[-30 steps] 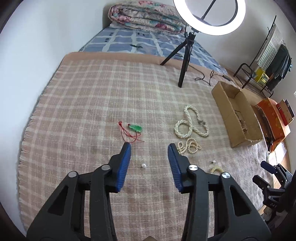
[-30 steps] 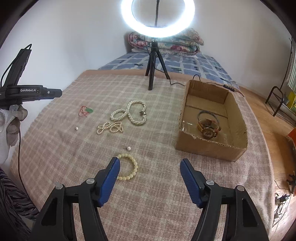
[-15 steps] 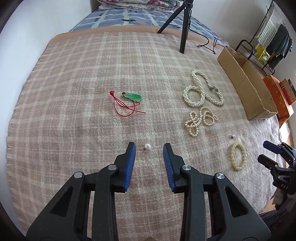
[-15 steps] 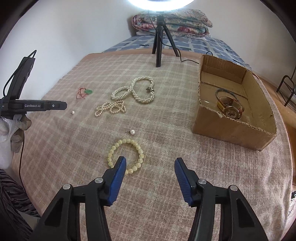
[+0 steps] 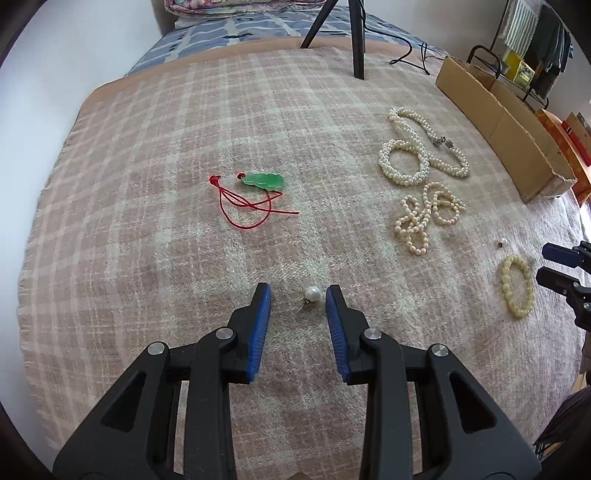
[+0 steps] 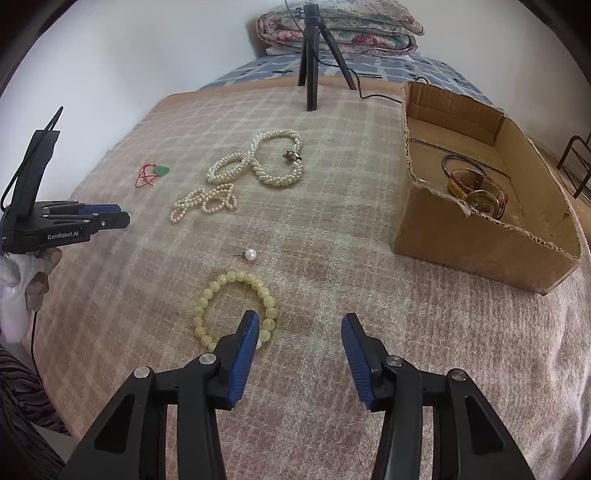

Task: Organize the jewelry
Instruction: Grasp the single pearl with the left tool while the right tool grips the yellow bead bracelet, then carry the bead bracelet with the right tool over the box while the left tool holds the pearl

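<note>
My left gripper [image 5: 298, 293] is open low over the blanket, its blue fingers on either side of a white pearl earring [image 5: 312, 294]. A green pendant on red cord [image 5: 263, 181] lies beyond it. My right gripper [image 6: 299, 325] is open, its left finger over the edge of a yellow bead bracelet [image 6: 221, 306]. A second pearl earring [image 6: 250, 254] lies just past the bracelet. A long pearl necklace [image 6: 273, 158] and a small pearl strand [image 6: 207, 201] lie farther back. A cardboard box [image 6: 476, 236] at right holds a watch [image 6: 476, 190] and a bangle.
A black tripod [image 6: 312, 62] stands at the far edge of the plaid blanket [image 6: 332, 221]. A folded quilt [image 6: 340, 26] lies on the bed behind. The left gripper also shows in the right wrist view [image 6: 92, 218]. A rack and orange boxes [image 5: 561, 125] stand off the right side.
Both grippers have moved down and forward. The left now straddles the pearl earring. The right has reached the yellow bracelet. The left jaws are narrower than a second ago.
</note>
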Available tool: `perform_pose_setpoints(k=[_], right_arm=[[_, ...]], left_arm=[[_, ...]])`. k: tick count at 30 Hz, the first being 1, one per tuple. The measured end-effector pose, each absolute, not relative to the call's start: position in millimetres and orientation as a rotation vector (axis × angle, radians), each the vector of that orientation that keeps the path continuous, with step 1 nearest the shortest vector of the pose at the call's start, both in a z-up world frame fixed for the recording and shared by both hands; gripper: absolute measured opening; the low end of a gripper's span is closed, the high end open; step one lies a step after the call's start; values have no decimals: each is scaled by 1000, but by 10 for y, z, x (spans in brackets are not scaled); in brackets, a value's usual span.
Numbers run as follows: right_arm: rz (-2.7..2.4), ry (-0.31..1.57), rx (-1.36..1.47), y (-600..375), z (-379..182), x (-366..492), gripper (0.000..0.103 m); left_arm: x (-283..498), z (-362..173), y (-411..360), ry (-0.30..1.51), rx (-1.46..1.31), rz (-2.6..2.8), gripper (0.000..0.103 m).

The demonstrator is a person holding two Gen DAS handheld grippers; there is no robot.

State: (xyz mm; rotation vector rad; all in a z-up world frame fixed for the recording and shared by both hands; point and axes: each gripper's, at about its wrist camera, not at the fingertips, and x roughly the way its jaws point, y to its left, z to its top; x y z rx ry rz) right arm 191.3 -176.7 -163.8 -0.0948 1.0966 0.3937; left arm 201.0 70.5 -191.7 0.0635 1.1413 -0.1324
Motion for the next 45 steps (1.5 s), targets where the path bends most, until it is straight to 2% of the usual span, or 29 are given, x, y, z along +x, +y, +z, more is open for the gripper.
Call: perform_pose_setpoints(k=[12,14,23,29,33,36,38,45], right_arm=[[389,1109,-139,-1677,-1720,1970,48],[389,1110,-143,-1669,-1727,1974,48],[385,1116,-147,-1633,-1755,1996,46],[379,1119,-166,-1596,-1786,2004,44],[397,1122,-162,-1571,-1781,2011,34],[417,1122,-165,-1527,-1793,2021,22],[431,1123,-164,-1489,-1790,2019,6],[448,1089,-149,-1450,-1665,1976,5]], left_arm=[[1995,-1968,633,1124,115,-180,31],[1980,-1966,635,1123,114,-184,24],[1972,-1983,530,1114,167,-201,7],[1961,-1979,528,1105,170,-191,7],[1950,-1963,555,1105,152,-187,7],[1954,-1952,567,1102,146,-181,7],[1954,-1937,576,1099,138,-178,7],[1936,-1866,658,1078,114,-163,7]])
